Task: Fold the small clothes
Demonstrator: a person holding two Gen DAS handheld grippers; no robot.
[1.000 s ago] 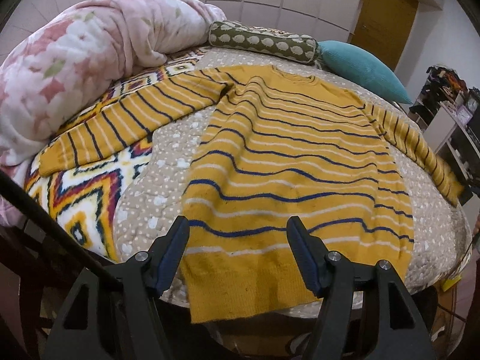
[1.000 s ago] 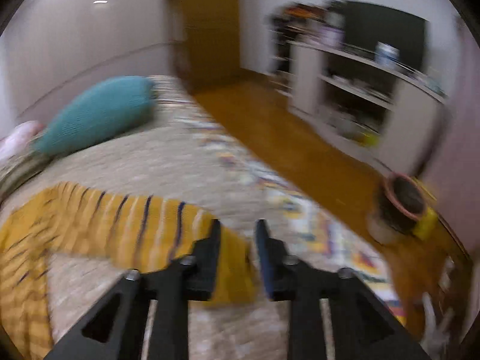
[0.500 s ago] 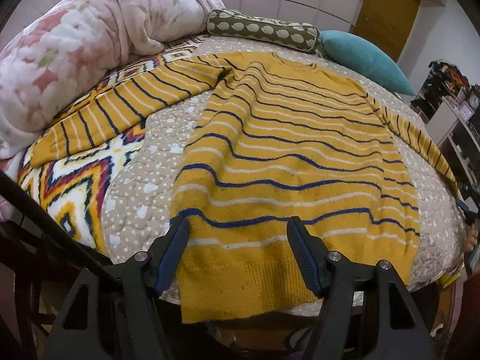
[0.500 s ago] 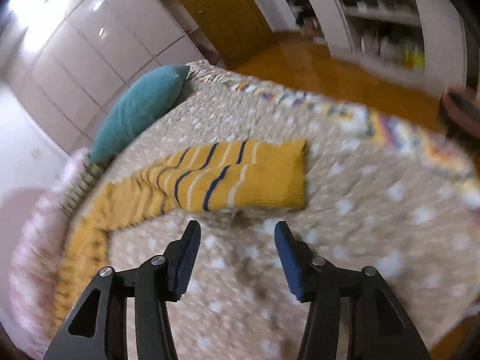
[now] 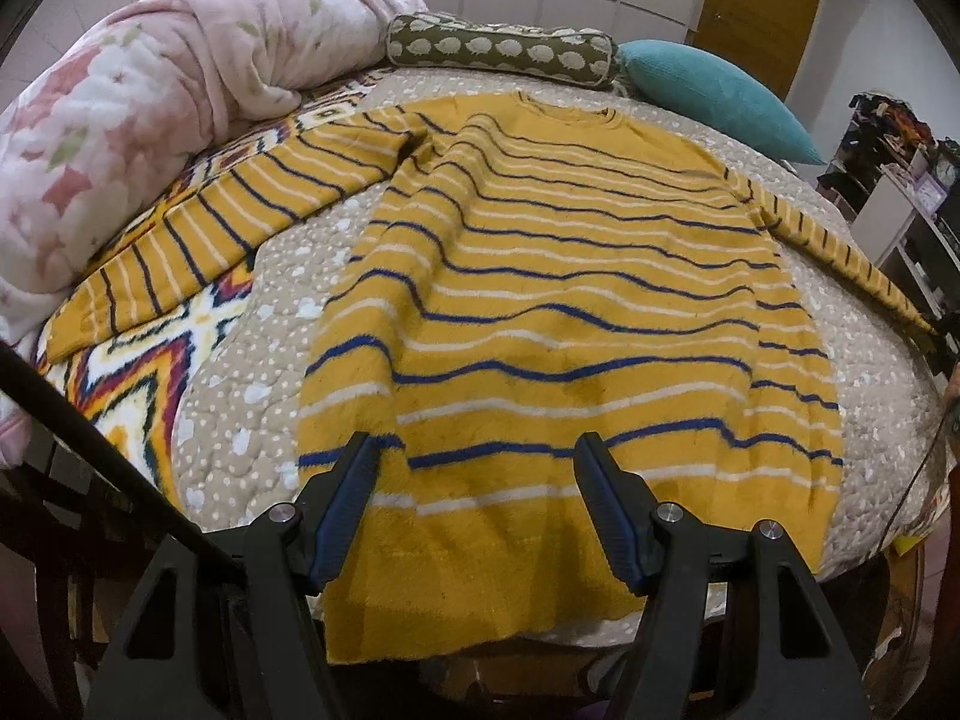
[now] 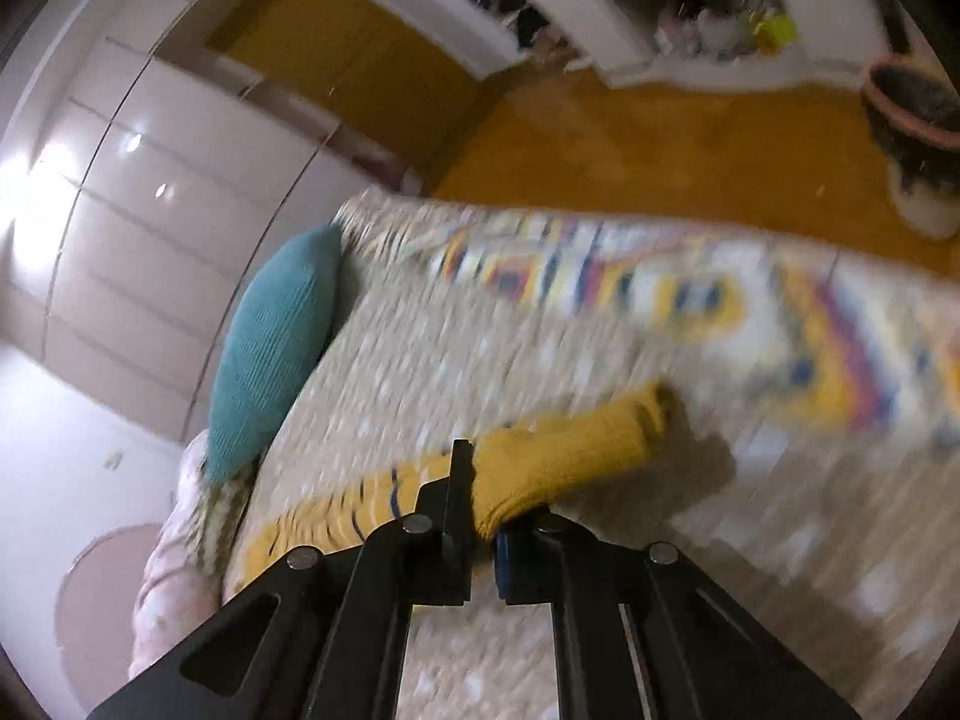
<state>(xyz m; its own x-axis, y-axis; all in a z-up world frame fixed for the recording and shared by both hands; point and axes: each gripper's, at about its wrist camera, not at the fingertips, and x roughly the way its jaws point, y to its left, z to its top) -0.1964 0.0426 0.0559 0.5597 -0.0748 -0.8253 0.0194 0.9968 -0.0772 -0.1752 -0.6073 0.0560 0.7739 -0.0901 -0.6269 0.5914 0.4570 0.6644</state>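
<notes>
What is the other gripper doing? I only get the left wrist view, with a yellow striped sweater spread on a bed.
Observer: The right gripper has its jaws closed on the cuff end of the sweater's sleeve.
Operator: Is that sleeve flat on the bed?
Observer: No, the cuff looks bunched and raised off the dotted bedspread, with a shadow beneath it.
Operator: Anything on the floor I can't see?
Observer: A dark pot with a pink rim stands on the orange floor beyond the bed.
</notes>
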